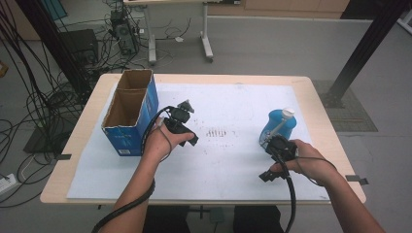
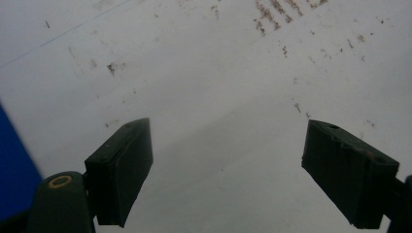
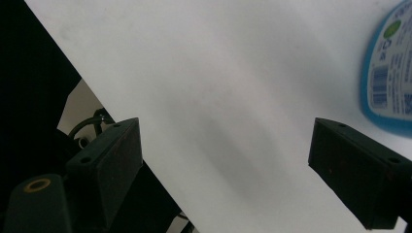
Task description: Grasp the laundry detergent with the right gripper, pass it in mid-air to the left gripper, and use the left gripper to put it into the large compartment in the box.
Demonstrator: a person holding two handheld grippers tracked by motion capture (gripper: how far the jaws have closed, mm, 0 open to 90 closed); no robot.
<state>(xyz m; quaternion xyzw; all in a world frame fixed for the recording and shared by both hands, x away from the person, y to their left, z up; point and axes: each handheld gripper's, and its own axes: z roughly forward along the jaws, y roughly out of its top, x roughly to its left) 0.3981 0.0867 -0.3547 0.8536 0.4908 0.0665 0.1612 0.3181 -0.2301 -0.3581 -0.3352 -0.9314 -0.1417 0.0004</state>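
— Bottle [image 1: 280,125] stood on the white sheet [image 1: 233,160] at the desk's right side, just beyond the right claw [image 1: 270,175], whose jaws were spread and empty.

— And the left claw [image 1: 190,138]?

— Spread too, holding nothing, beside the blue box [image 1: 130,112]. Reaching looked like the step; next, the right claw would need to turn toward the bottle.

— Any difference between views?

— The right gripper view caught the bottle's label [image 3: 388,82]; the high view alone showed its white cap [image 1: 288,113].

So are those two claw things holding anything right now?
No. The left gripper and the right gripper both have open jaws with only the white sheet between them; the blue bottle stands untouched.
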